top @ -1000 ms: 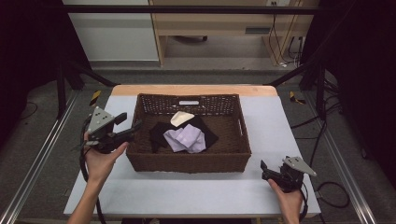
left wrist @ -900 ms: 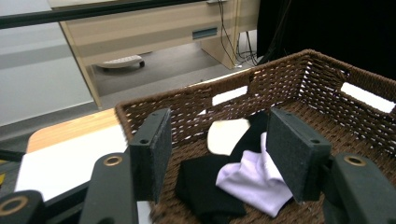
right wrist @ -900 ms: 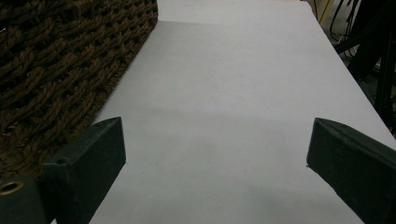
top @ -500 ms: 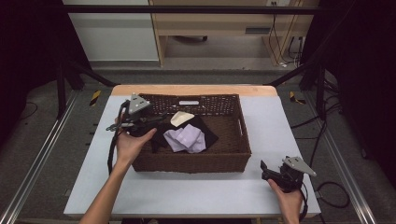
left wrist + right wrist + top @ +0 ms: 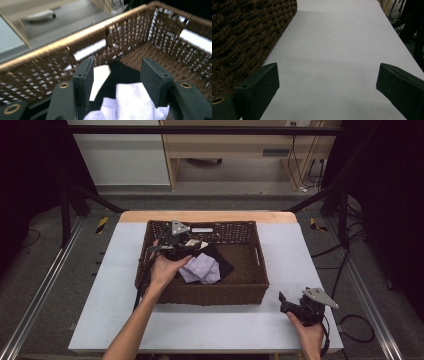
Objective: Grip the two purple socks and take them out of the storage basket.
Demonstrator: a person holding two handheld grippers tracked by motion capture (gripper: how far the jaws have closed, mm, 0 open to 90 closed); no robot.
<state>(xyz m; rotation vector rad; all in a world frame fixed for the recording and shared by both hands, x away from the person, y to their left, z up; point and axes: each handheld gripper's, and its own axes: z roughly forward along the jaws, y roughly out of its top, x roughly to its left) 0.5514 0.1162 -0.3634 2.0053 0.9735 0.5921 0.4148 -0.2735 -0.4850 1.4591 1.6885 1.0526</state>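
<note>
A brown wicker basket [image 5: 202, 292] sits in the middle of a white table [image 5: 90, 315] and serves as the landmark. Inside the basket, toward its left half, a pale lavender cloth [image 5: 202, 268] lies on a black cloth [image 5: 222, 262], with a small cream piece [image 5: 201, 244] just behind them near the far wall. The left gripper [image 5: 172, 242] is held over the basket's left inner side, above the cloths; the left hand [image 5: 167, 267] reaches across the near-left rim. The right gripper [image 5: 295, 305] rests on the table off the basket's near right corner, apart from it, held by the right hand [image 5: 306, 332]. Its jaws point toward the basket.
</note>
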